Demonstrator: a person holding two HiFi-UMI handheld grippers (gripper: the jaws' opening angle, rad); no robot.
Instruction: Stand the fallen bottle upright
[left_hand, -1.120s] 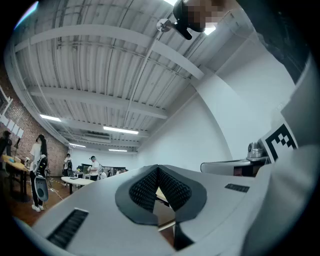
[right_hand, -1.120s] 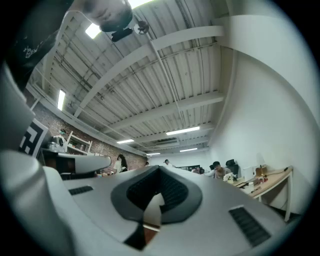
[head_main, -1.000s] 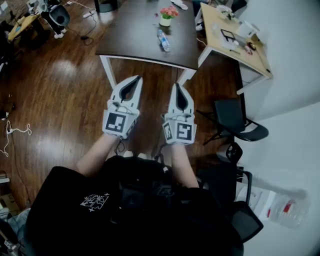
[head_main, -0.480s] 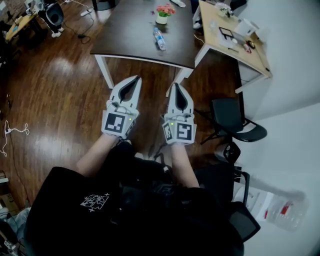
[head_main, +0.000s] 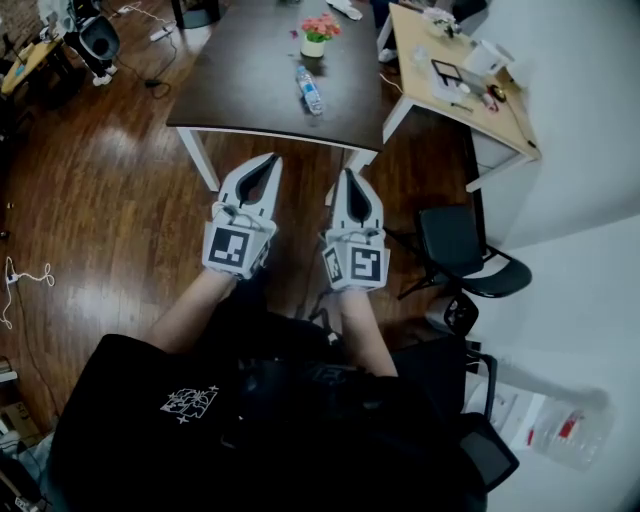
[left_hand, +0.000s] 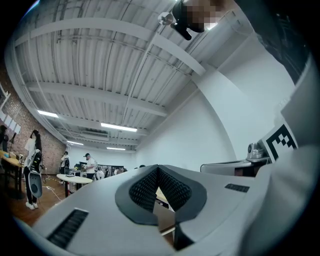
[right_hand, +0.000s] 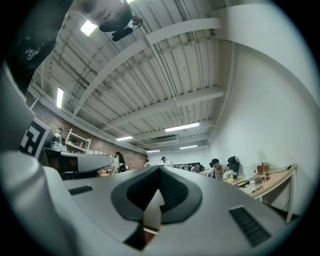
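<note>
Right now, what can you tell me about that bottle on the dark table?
The bottle looks like a small, clear plastic water bottle with a blue band around its middle. It has fallen over and lies on its side, pointing roughly away from the camera at a slight slant. It rests on the dark table, a little nearer to us than the flower pot and apart from it. Only the tabletop touches it. It is too small to tell which end has the cap.

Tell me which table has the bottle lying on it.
The dark table, not the light wooden desk beside it; the bottle lies near its flowerpot.
</note>
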